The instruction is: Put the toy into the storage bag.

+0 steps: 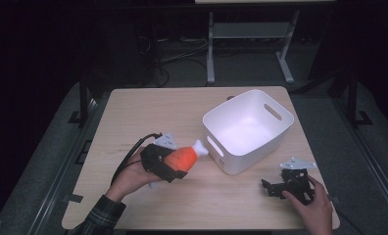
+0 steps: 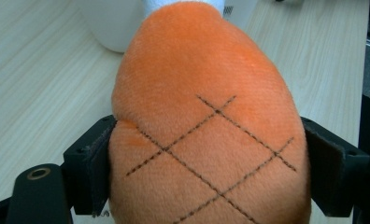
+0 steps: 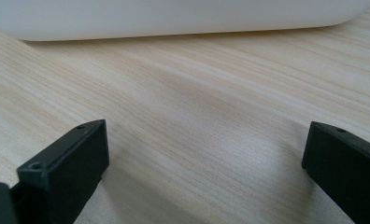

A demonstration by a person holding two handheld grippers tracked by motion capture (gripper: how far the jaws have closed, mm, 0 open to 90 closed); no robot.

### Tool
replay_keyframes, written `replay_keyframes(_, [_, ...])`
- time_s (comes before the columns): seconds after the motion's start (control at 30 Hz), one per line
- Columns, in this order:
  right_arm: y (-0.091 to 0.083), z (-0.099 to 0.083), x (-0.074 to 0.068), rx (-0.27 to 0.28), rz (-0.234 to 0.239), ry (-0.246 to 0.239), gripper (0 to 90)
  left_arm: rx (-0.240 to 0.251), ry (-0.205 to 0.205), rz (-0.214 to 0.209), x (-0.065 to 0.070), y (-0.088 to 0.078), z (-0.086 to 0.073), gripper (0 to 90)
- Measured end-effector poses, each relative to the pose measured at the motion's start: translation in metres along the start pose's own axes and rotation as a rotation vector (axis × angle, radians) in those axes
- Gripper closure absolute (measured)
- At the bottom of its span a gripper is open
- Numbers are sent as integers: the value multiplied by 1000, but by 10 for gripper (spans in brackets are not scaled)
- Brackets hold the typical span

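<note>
An orange plush drumstick [image 1: 183, 157] with a white bone end is held in my left gripper [image 1: 175, 164], just left of the white bin [image 1: 248, 128]. Its bone end points at the bin's near wall. In the left gripper view both jaws press the sides of the plush drumstick [image 2: 206, 126], which has a stitched diamond pattern. My right gripper [image 1: 271, 187] rests low at the front right of the table, jaws spread wide. In the right gripper view my right gripper [image 3: 206, 163] has only bare wood between its jaws, and the white bin [image 3: 174, 16] stands ahead of it.
The light wooden table [image 1: 133, 112] is bare at its back left and along the front. The bin has slot handles and looks empty. Beyond the table's far edge are dark floor, cables and a white metal frame [image 1: 210, 44].
</note>
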State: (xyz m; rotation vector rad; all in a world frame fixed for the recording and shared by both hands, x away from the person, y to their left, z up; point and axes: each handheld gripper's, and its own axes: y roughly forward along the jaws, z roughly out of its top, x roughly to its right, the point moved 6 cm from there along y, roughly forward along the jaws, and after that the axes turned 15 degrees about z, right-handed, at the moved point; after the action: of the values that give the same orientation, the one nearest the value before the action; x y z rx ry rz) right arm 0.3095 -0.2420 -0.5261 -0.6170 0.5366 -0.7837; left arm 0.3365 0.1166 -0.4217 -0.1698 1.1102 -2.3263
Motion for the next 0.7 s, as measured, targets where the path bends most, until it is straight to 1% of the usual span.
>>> replay_keyframes(0.03, [0,0,0,0,0,1,2,0,8,2,-2,-2,2,163])
replay_keyframes(0.13, [0,0,0,0,1,0,2,12,3,-8,-4,-4,7,162])
replay_keyframes(0.23, [0,0,0,0,1,2,2,17,7,-6,-7,-7,11,162])
replay_keyframes(0.27, [0,0,0,0,1,2,2,23,1,-11,-8,-8,13,162])
replay_keyframes(0.4, [0,0,0,0,1,1,2,40,1,-17,-11,-12,18,162])
replay_keyframes(0.53, [0,0,0,0,1,1,2,47,4,-21,-14,-14,24,162])
replay_keyframes(0.6, [0,0,0,0,1,0,2,55,-2,-25,-15,-15,27,162])
replay_keyframes(0.7, [0,0,0,0,0,2,2,60,3,-25,-19,-17,32,162])
